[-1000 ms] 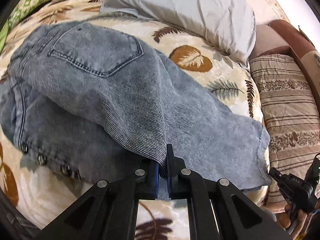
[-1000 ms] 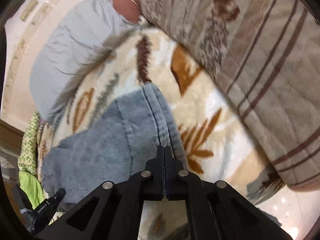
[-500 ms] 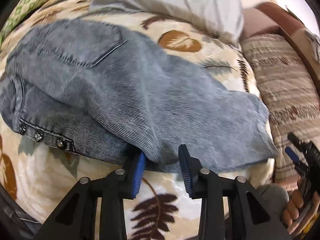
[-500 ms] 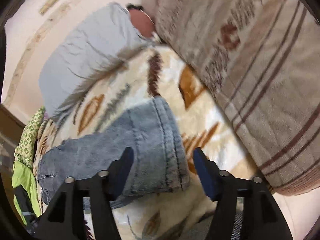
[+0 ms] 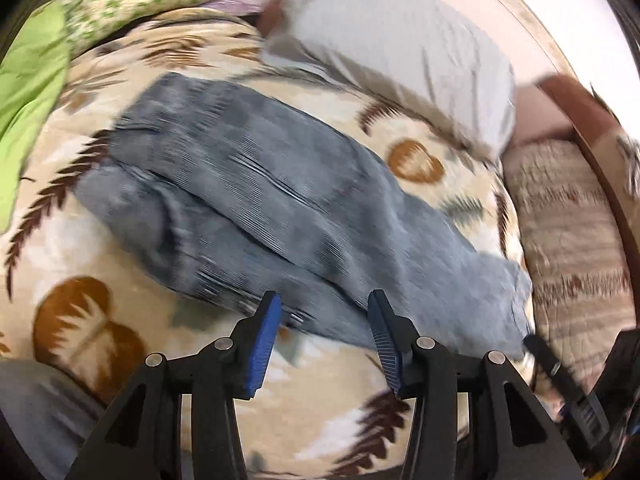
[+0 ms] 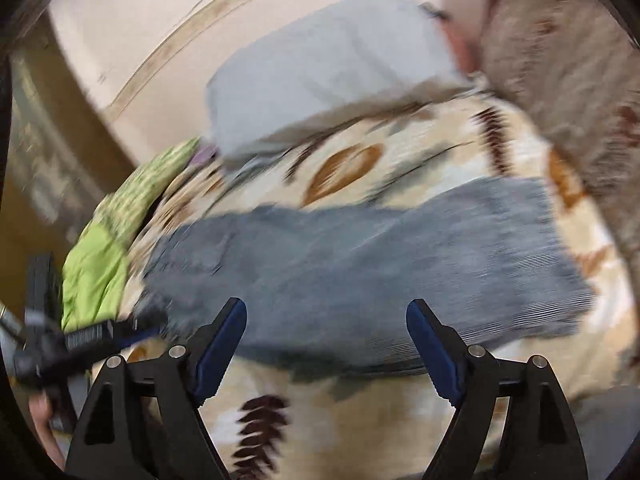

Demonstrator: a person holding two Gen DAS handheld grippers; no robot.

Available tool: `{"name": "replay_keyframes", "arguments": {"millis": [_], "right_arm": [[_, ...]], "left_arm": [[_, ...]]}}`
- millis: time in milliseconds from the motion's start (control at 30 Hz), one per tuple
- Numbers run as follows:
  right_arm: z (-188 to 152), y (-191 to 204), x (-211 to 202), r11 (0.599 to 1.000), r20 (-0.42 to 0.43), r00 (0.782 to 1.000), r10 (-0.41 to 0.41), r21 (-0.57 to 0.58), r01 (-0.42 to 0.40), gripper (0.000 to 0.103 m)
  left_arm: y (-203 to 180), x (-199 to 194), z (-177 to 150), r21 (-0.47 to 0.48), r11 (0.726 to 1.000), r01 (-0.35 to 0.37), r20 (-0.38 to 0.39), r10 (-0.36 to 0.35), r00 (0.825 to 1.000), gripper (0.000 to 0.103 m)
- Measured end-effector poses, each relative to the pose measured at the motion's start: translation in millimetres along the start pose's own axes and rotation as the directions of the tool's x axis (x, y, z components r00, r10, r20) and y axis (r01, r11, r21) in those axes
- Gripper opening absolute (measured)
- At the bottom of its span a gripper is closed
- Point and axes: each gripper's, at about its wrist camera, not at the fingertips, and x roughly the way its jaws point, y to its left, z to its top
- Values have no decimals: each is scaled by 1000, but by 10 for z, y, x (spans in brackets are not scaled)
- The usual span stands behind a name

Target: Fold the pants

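Observation:
The blue-grey denim pants (image 5: 280, 204) lie folded lengthwise on the leaf-patterned blanket (image 5: 80, 280), one leg over the other. They also show in the right wrist view (image 6: 380, 256). My left gripper (image 5: 324, 332) is open and empty, just short of the pants' near edge. My right gripper (image 6: 326, 340) is open wide and empty, above the near edge of the pants. Both views are motion-blurred.
A grey pillow (image 5: 404, 52) lies at the far side of the bed. A striped brown cushion (image 5: 572, 232) is on the right. A green quilt (image 5: 28, 92) is bunched at the left. The right gripper shows at the left view's lower right corner (image 5: 580, 400).
Both grippers opened and let go of the pants, then pulled back from them. The pants now lie flat on the blanket.

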Motion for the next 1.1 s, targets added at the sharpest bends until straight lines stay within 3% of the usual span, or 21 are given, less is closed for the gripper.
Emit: {"name": "replay_keyframes", "arguments": {"millis": [200,367,567,667,700,767,833,933,1100], "right_arm": [[42,597,435,980,-160,981,107,-150,-131,82],[146,1222,889,937,-243,956,165,-265,-229,71],[14,1986,1478,870,-306,940,151,-410,-273,68],[-77,2149,1726,856,-312,944,106,-454,-246,66],[-103,2171,1821,856,-325,941,97,-456,-245,61],[-194,2208,1984,847,-331,944,21,-496,-192,17],[-206,2167,1995,852,-324,946,-6,-497,-164,6],[-113,2104,1763,880,-286,956,69,-434,-194,3],[-69,2116,1539,884,-258,958,126,-408,-227,1]], "left_arm": [[483,-66,496,-138,990,1,31,3,1000,52],[960,228,918,-247,968,-34,-18,31,999,52],[1402,405,932,-428,903,29,-49,-55,997,48],[1501,338,983,-447,894,40,-14,-52,999,48],[1520,350,1001,-447,894,33,-13,-43,999,48],[1540,372,1004,-457,889,34,-20,-48,999,48],[1578,390,986,-470,881,48,-22,-67,998,48],[1582,455,981,-486,873,48,-14,-63,998,48],[1647,514,996,-519,854,35,-21,-54,998,48]]}}
